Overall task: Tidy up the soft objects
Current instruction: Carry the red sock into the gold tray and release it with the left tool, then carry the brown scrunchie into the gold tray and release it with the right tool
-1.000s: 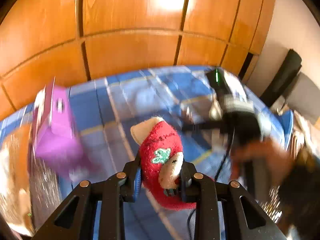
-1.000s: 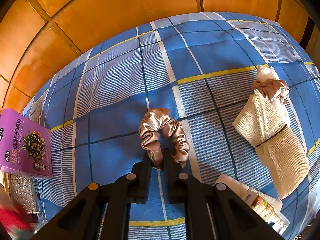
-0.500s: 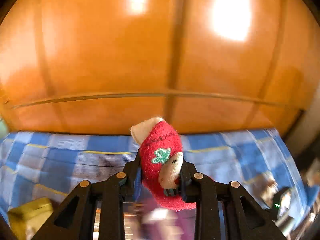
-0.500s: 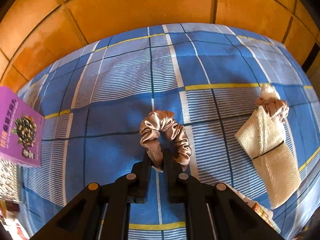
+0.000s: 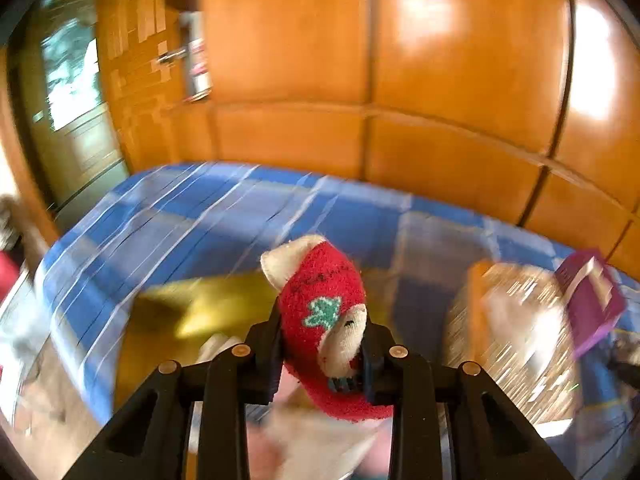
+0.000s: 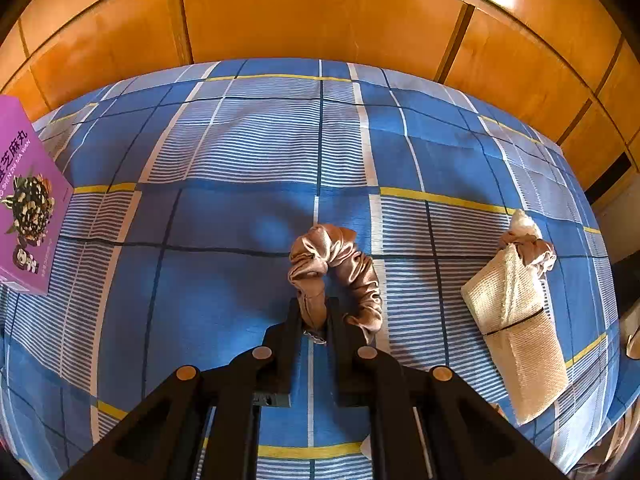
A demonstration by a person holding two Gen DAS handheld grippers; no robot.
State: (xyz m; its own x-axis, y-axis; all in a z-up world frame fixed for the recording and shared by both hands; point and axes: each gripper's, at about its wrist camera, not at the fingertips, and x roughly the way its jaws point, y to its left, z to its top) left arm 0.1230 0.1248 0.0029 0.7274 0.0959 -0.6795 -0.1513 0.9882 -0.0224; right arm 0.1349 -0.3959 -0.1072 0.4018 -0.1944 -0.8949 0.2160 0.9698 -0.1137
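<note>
Left claw (image 5: 320, 344) pinches red sock (image 5: 320, 300); right claw (image 6: 314, 316) pinches scrunchie (image 6: 344, 264).

A scrunchie (image 6: 336, 264) lies mid-sheet (image 6: 240, 152), pinched at its near edge between the right gripper (image 6: 314, 320) fingers. A mesh pouch (image 6: 516, 320) lies to its right, a box (image 6: 28, 208) far left, wood panelling (image 6: 320, 8) behind.
</note>
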